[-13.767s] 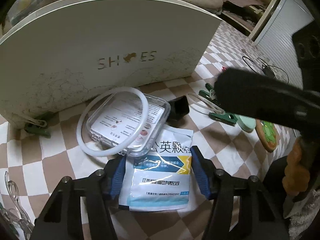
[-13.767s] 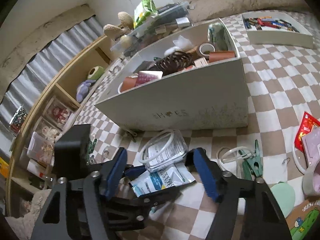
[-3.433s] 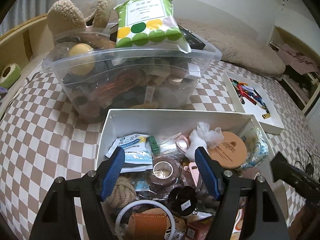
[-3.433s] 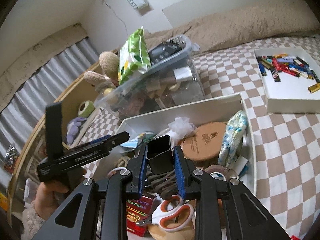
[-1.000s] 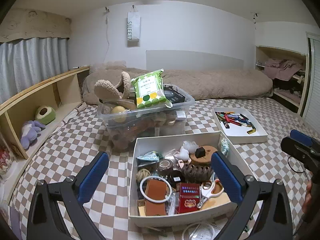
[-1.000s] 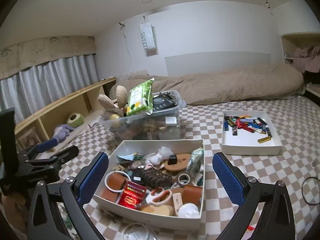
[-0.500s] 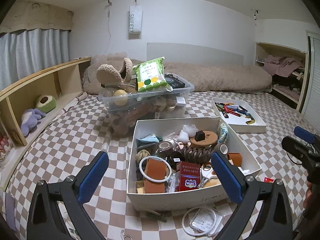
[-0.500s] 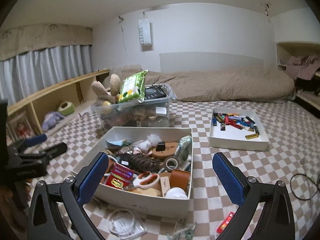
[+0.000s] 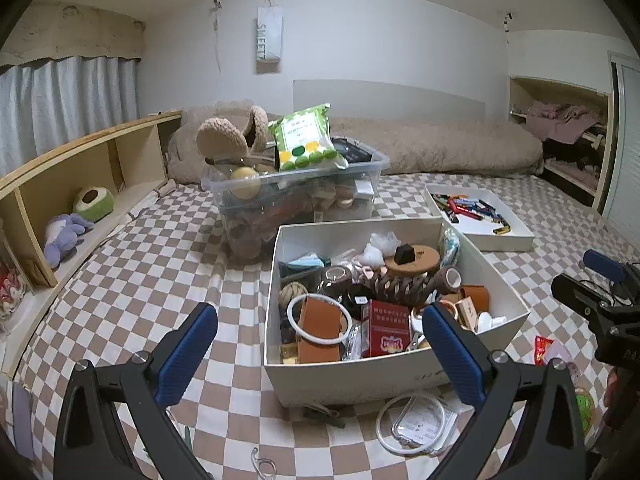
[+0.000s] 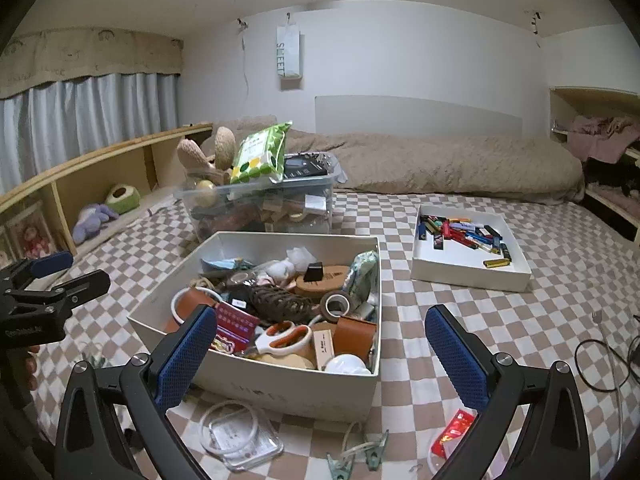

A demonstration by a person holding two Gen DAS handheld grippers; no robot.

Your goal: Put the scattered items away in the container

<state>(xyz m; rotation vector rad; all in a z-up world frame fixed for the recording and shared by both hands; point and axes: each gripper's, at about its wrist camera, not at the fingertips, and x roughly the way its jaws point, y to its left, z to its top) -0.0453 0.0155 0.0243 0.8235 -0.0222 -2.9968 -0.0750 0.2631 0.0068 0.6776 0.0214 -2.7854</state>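
Checkered bedding (image 10: 440, 360) carries the white box (image 10: 280, 384), already heaped with odds and ends. Both the left gripper (image 9: 320, 356) and right gripper (image 10: 322, 354) hang above with jaws wide apart, empty. Clear case with white ring (image 10: 240, 436) lies at 7 o'clock from the right jaws, against the box's front wall; green clips (image 10: 356, 460) and a red packet (image 10: 456, 432) at 5 o'clock look nearer the right hand.

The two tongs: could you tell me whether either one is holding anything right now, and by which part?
Nothing is held. The left tongs and the right tongs are both wide open and empty, above the white box.
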